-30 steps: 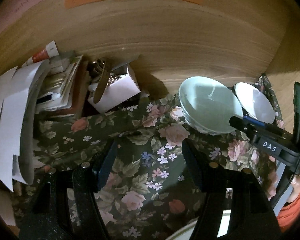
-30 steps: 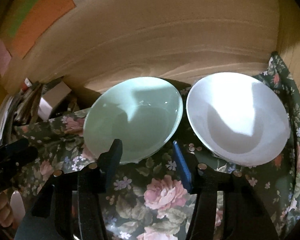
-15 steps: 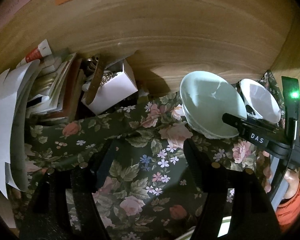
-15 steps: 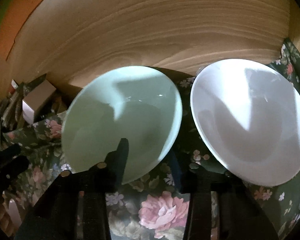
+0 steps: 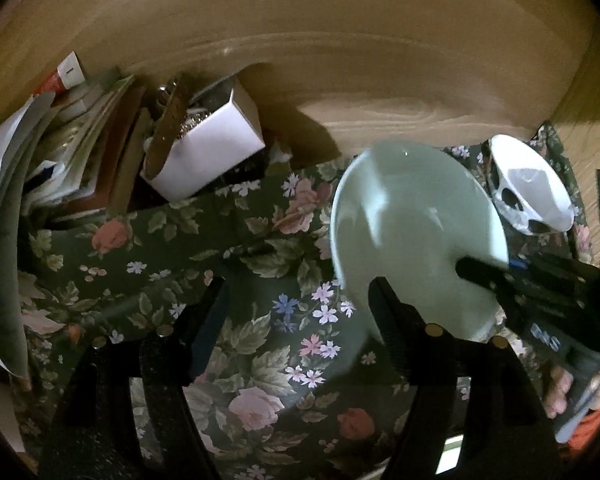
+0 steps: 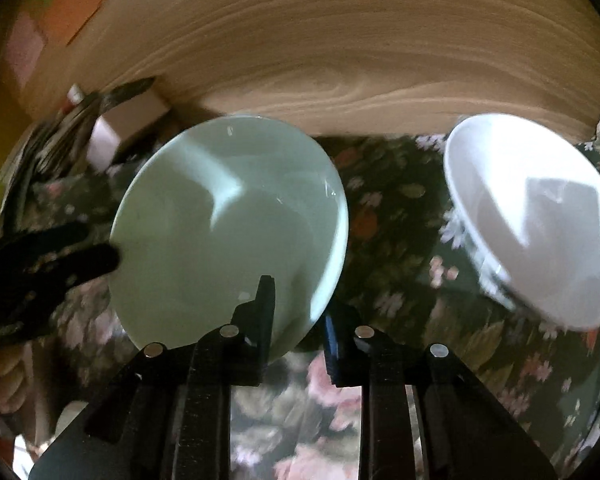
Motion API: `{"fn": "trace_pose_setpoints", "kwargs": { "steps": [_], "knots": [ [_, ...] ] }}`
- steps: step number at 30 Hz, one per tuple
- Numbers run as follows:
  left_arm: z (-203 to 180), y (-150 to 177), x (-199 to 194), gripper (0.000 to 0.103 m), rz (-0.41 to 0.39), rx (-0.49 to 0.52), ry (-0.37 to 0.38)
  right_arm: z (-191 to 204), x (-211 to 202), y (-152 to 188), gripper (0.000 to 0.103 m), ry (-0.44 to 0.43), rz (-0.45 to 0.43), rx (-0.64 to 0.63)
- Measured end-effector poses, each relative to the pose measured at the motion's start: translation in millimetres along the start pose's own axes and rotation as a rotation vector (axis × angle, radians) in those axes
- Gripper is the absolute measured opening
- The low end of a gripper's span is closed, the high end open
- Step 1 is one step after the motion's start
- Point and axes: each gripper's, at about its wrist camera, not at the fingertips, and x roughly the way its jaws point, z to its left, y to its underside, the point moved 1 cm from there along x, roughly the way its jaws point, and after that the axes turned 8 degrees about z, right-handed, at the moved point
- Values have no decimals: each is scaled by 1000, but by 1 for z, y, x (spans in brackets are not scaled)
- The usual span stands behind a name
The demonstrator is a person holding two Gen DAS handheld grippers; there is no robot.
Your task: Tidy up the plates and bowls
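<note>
A pale green bowl (image 6: pixel 220 232) is tipped up off the floral cloth (image 5: pixel 220 240). My right gripper (image 6: pixel 300 304) is shut on its near rim, one finger inside and one outside. In the left wrist view the green bowl (image 5: pixel 412 232) sits just right of centre, with the right gripper (image 5: pixel 488 266) clamped on its right rim. A white bowl (image 6: pixel 540 220) with a patterned outside rests at the far right, apart from the green one; the left wrist view has this white bowl (image 5: pixel 532 192) near the corner. My left gripper (image 5: pixel 296 286) hangs open over the cloth, its right finger against the green bowl's left side.
A white open box (image 5: pixel 212 148) of small items and a leaning stack of papers and books (image 5: pixel 60 160) fill the back left. A wooden wall (image 5: pixel 340 40) closes the back and right. A hand (image 5: pixel 560 396) holds the right gripper.
The right jaws closed onto the green bowl's rim. The bowl tipped and came left, away from the white bowl and toward the left gripper. The left gripper sank slightly toward the cloth.
</note>
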Motion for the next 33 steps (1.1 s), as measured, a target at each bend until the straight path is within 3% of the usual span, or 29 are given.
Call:
{"fn": "trace_pose_setpoints", "kwargs": {
  "steps": [8, 13, 17, 21, 25, 33],
  "knots": [
    [-12, 10, 22, 71, 59, 37, -18, 0, -21, 37, 22, -70, 48, 8],
    [-21, 7, 38, 53, 114, 55, 1, -4, -24, 36, 37, -64, 42, 37],
    [-29, 7, 47, 42, 128, 66, 12, -21, -25, 30, 37, -61, 23, 57],
    [-37, 6, 48, 32, 114, 86, 19, -6, -1, 13, 35, -53, 20, 47],
    [-42, 6, 46, 21, 101, 109, 23, 1, 8, 11, 22, -79, 26, 35],
    [-47, 7, 46, 21, 103, 106, 22, 7, 8, 13, 21, -67, 11, 38]
  ]
}}
